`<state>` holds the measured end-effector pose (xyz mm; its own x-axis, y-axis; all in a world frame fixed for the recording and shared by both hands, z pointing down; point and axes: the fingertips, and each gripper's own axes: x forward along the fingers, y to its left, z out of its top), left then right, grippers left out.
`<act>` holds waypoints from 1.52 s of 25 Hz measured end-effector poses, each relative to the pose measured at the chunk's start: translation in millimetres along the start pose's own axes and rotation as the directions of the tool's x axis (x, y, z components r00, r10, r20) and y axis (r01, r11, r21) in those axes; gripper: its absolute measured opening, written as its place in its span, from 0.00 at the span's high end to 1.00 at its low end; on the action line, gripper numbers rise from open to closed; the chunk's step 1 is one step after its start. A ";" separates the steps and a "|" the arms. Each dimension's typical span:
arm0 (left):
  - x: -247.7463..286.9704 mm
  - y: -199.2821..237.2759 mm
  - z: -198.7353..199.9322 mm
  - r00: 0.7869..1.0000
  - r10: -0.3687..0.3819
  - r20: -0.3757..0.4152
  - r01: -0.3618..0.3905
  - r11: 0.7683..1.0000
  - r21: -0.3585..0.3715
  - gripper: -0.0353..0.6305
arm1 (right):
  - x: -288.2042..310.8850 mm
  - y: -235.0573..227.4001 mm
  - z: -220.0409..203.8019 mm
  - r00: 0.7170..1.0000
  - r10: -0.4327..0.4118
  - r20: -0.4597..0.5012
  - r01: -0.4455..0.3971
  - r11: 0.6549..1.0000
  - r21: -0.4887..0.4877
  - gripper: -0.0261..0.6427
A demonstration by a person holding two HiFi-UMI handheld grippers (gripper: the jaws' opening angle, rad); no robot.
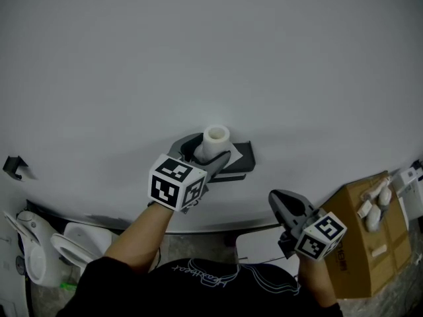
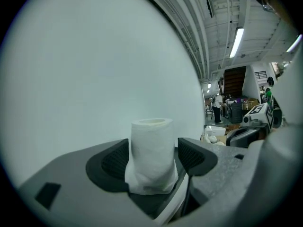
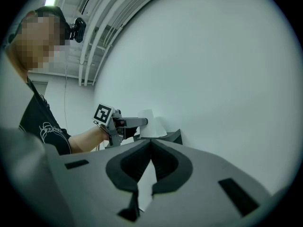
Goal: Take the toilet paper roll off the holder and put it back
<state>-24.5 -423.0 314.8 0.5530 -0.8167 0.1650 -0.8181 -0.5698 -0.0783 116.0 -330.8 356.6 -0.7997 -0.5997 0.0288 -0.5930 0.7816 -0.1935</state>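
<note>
— Where is the toilet paper roll?
— Upright at the holder on the wall. Your left gripper pinches it from both sides.
— And my right gripper?
— You hold it below and right of the holder, jaws pressed together, empty.

The toilet paper roll stands on the holder against the wall, clasped between the jaws of my left gripper. My right gripper hangs to their right, nearer me. A cardboard box sits further right, and a toilet far left.
</note>
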 end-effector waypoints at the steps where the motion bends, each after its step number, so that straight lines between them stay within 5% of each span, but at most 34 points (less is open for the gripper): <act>1: 1.3 1.0 -1.7 1.000 -0.001 -0.007 0.001 1.000 -0.007 0.46 | 1.0 -0.9 0.3 1.000 0.002 0.000 -0.002 1.000 0.000 0.95; 26: 5.4 0.7 -9.8 0.996 -0.040 -0.077 0.042 0.999 0.027 0.54 | 15.7 -7.4 -12.0 0.999 0.022 -0.032 -0.022 1.000 0.015 0.95; 38: -7.5 -2.4 9.7 0.999 -0.047 -0.027 0.048 0.998 0.042 0.54 | 18.8 0.3 -10.8 0.999 0.031 -0.034 -0.030 0.999 0.012 0.95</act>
<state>-25.1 -416.4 304.2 0.5865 -0.7862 0.1949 -0.7831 -0.6118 -0.1115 99.7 -339.9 367.7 -0.8204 -0.5691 0.0564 -0.5673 0.7974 -0.2058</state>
